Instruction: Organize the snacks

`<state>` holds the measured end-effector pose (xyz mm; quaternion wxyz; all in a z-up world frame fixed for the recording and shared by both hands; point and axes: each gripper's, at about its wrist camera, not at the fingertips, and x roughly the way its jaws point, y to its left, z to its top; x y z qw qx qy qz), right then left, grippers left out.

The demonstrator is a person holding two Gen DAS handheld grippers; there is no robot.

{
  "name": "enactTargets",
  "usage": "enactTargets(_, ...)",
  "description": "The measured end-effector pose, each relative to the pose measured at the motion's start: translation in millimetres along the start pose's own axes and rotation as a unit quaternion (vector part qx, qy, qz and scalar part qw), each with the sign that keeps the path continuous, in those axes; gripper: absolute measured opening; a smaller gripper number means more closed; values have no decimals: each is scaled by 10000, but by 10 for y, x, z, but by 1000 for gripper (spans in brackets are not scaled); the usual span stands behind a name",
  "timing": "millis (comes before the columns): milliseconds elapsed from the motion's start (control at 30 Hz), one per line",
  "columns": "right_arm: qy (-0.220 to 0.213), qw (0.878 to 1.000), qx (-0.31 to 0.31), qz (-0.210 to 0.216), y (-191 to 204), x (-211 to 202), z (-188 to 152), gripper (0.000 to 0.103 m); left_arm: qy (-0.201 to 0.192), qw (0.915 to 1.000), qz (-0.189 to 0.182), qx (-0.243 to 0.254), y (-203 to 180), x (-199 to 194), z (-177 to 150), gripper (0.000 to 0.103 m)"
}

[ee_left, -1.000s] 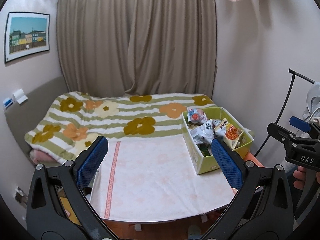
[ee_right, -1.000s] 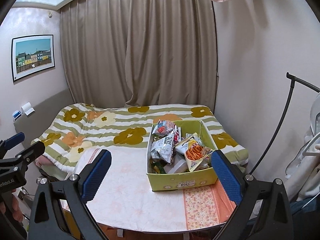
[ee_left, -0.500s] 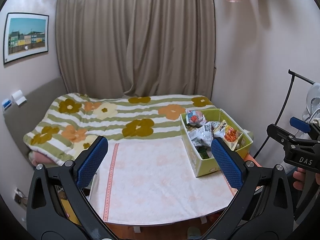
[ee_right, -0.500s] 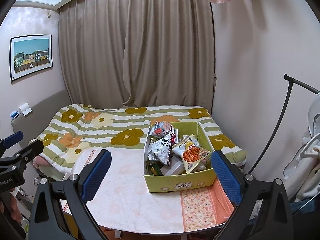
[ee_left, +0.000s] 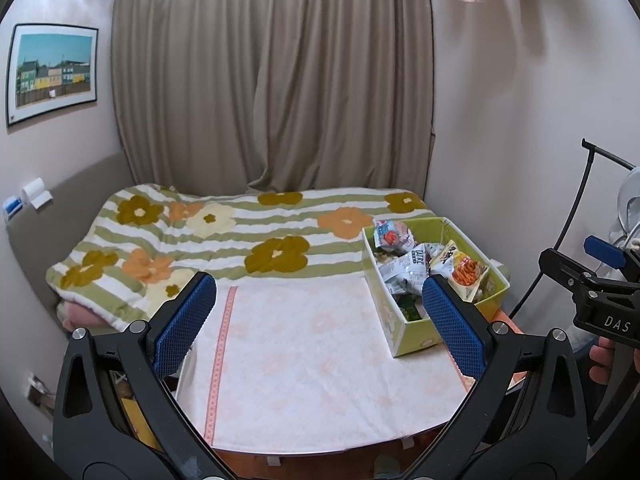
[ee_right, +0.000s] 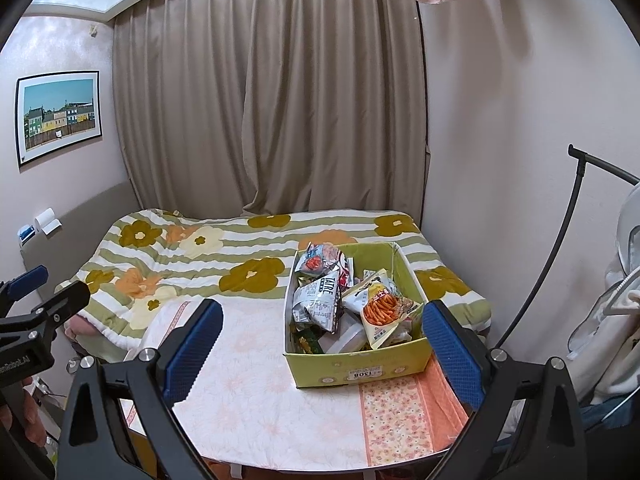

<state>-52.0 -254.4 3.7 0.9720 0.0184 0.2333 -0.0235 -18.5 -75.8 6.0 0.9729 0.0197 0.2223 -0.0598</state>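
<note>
While both views have drifted slightly, snack box (ee_right: 360,368) unmoved — claws (ee_left: 320,320) wide.

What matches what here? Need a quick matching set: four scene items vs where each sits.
Items:
1. green box
2. orange-stick snack bag
3. framed picture
4. floral blanket

Places:
a. on the left wall
b. spread over the bed behind the table
c. right side of the table
d. inside the box, toward its right

Pairs: 1-c, 2-d, 3-a, 4-b
</note>
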Motion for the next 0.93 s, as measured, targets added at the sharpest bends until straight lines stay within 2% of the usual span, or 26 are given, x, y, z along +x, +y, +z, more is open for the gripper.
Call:
enactTargets(433, 19, 10000, 3, 1, 15, 10, -1, 99, 54, 10000, -66, -25, 3, 73, -57, 102)
enactTargets(700, 22, 10000, 13, 1, 30, 23, -4, 99, -47, 10000, 15, 20, 22, 93, -81, 103)
enactTargets(933, 151, 9999, -11, 2, 45, 111, -23, 99, 62, 10000, -52, 18, 54, 213, -127, 103)
